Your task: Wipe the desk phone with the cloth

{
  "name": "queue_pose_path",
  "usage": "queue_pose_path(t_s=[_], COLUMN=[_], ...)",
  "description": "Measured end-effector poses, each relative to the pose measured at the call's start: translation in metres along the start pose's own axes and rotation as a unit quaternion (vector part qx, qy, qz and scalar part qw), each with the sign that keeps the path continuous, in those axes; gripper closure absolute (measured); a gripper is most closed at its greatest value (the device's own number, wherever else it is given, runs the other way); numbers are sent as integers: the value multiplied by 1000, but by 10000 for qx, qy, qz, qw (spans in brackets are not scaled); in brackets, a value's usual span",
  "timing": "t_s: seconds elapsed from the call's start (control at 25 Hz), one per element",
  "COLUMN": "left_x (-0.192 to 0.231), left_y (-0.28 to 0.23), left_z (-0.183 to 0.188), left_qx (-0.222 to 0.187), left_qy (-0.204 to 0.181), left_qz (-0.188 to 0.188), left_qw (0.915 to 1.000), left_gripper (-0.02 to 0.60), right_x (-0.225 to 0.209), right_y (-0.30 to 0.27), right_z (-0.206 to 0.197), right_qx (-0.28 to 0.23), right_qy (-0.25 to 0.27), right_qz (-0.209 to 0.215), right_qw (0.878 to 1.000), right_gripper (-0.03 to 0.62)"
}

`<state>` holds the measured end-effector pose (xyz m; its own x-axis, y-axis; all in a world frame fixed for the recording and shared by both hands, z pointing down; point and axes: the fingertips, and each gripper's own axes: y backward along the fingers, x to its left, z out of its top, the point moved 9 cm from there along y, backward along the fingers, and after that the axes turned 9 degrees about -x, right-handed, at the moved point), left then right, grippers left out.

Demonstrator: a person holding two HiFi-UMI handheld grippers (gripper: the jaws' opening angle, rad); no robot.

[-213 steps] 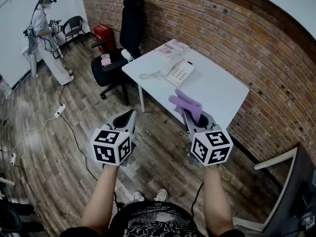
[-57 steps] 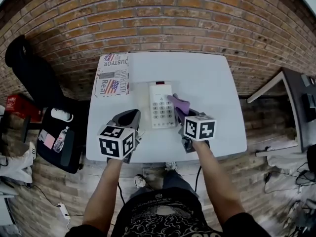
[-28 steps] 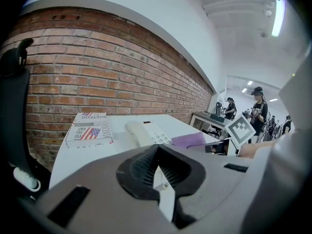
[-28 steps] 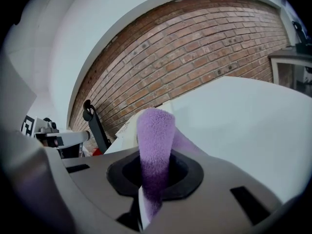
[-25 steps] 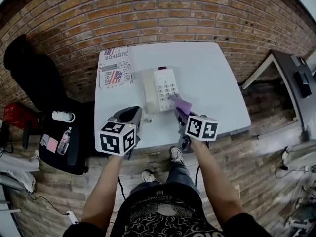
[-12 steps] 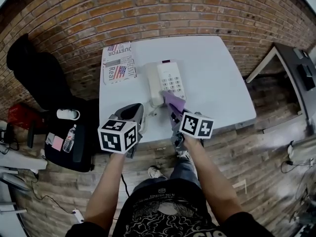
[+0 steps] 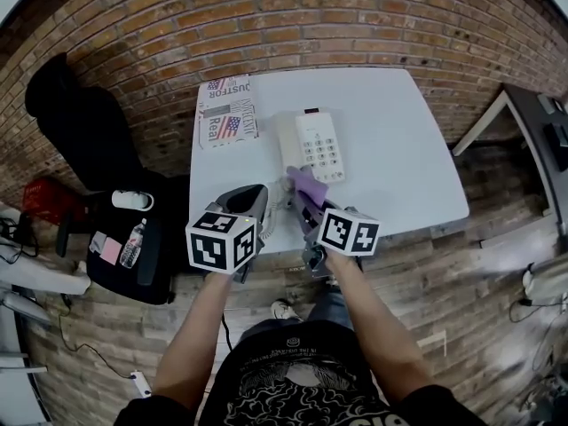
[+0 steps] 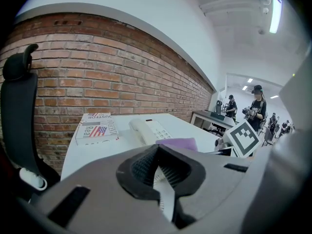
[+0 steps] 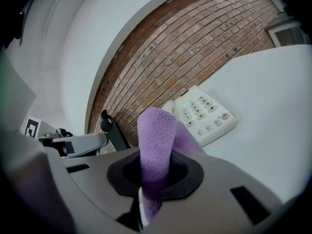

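Observation:
The white desk phone (image 7: pixel 315 145) lies on the white table (image 7: pixel 399 149), keypad up and handset on its left side. My right gripper (image 7: pixel 304 204) is shut on a purple cloth (image 7: pixel 305 185), whose free end stands up just short of the phone's near edge. In the right gripper view the cloth (image 9: pixel 156 143) rises from the jaws with the phone (image 9: pixel 202 114) beyond it. My left gripper (image 7: pixel 252 204) hovers over the table's near left part, shut and holding nothing. Its own view shows the phone (image 8: pixel 148 129) and the cloth (image 8: pixel 176 143) ahead.
A printed box (image 7: pixel 226 121) lies flat at the table's far left, beside the phone. A brick wall (image 7: pixel 284 16) runs behind the table. A black office chair (image 7: pixel 124 238) with a bottle and small items stands left of it. Other people stand far off in the left gripper view.
The person has walked from across the room up to the table. In the last second the right gripper with the cloth moved left to the phone's near end; the left gripper stayed beside it.

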<state>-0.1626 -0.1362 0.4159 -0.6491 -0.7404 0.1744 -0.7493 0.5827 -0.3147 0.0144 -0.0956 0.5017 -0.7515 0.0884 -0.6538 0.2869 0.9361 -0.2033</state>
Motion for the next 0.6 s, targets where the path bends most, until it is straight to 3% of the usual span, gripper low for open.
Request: queue_pose_path(t_s=[0.32,0.6], left_x=[5,11], left_y=[2,0], left_z=[-2,2], left_qx=[-10,-109], left_qy=[64,238], left_qz=[65,146], left_qw=[10000,9995], left_gripper=[575,575], right_x=[11,21], right_y=[-1,5], right_z=[1,44], right_qx=[216,154], right_qy=[314,740], right_qz=[199,324], right_qw=[9991,9966], right_gripper=[551,551])
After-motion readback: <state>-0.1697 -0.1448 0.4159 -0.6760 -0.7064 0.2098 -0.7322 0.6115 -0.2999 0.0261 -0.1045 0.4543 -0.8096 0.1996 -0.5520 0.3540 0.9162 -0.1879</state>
